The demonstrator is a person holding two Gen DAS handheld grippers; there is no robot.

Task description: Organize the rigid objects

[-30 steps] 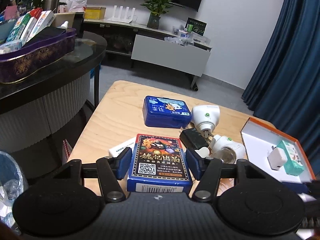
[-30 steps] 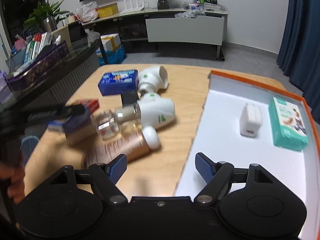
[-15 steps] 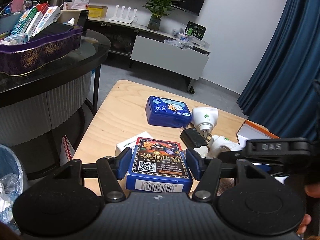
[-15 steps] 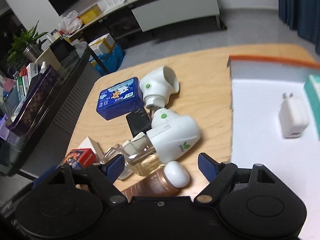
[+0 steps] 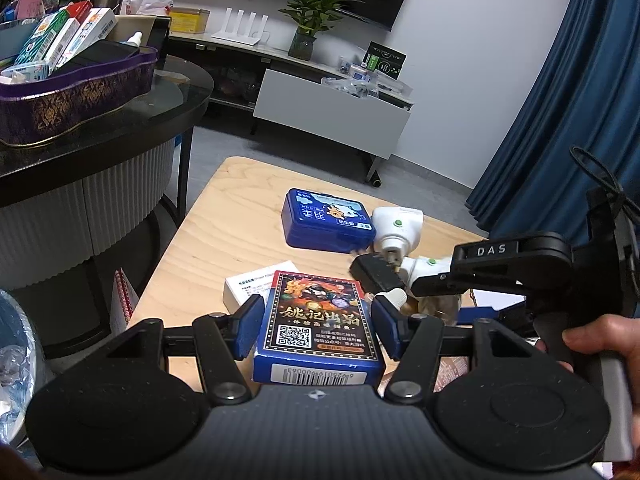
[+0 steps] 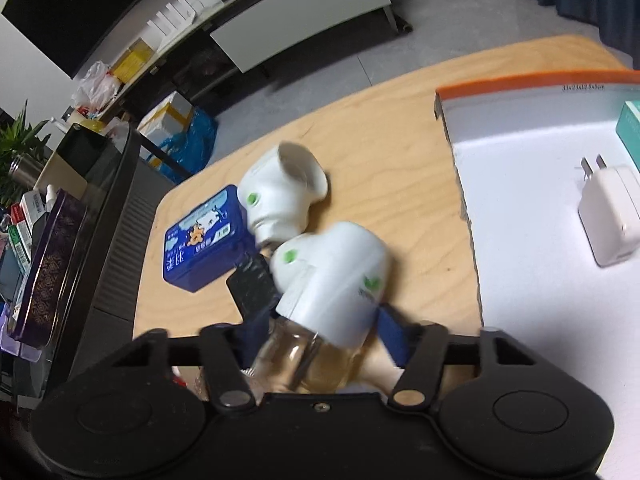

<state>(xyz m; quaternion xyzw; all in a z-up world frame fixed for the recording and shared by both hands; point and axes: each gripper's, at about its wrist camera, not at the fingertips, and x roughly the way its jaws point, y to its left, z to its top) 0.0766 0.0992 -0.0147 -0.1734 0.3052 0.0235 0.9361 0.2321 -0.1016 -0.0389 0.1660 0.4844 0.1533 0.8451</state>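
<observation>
My left gripper (image 5: 318, 326) is shut on a blue card box (image 5: 318, 326) with a QR code, held above the wooden table (image 5: 224, 232). My right gripper (image 6: 316, 338) straddles a white plug-in vaporizer with a clear liquid bottle (image 6: 328, 280); its jaws stand wide on both sides of it, and contact is unclear through blur. It also shows in the left wrist view (image 5: 472, 312). A second white vaporizer (image 6: 280, 196), a blue tin (image 6: 204, 240) and a black block (image 6: 254, 284) lie beyond. The orange-rimmed white tray (image 6: 520, 80) holds a white charger (image 6: 608, 224) and a teal box (image 6: 630, 128).
A small white box (image 5: 256, 286) lies on the table behind the card box. A dark round glass table with a purple tin of boxes (image 5: 76, 92) stands to the left. A TV cabinet (image 5: 332, 112) and blue curtains (image 5: 568, 120) are behind.
My right gripper has moved left and down from the tray edge onto the vaporizer with the bottle. My left gripper keeps hold of the card box and has lifted it slightly.
</observation>
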